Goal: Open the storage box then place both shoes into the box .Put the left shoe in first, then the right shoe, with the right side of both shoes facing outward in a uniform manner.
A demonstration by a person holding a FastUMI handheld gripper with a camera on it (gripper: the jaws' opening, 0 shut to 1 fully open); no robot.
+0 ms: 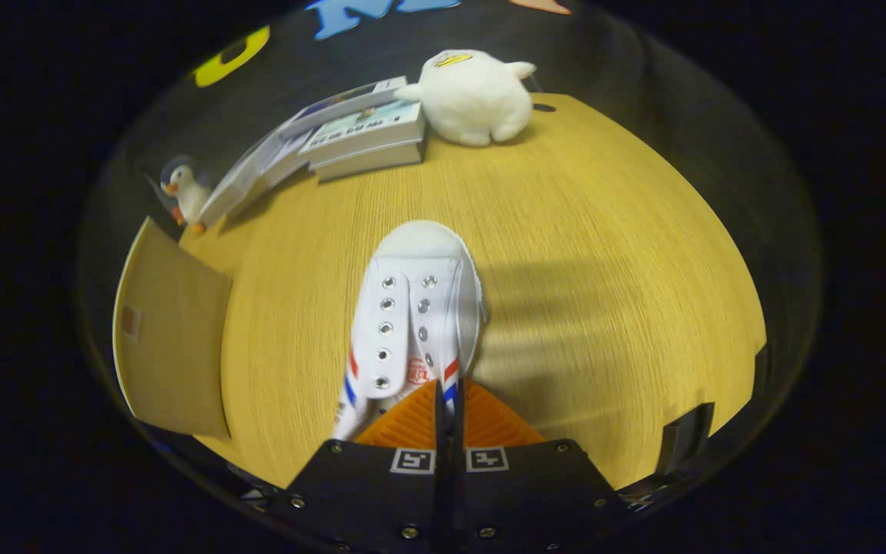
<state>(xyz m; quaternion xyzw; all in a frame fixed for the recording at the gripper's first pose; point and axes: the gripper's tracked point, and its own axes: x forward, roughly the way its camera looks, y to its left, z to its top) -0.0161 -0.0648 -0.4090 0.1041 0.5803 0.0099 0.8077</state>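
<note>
Wooden table [581,254] below; fingers [448,400] pinch the white shoe [412,308] at its collar; hold firmly while carrying toward the box flap [170,338].

Shoe [412,315] on the table [604,254] just ahead of the gripper [447,400], its heel end pinched between the closed fingers, toe pointing away, box flap [174,338] left of it, books [351,135] and plush toy [474,96] beyond, duck figure [185,192] far left
</note>
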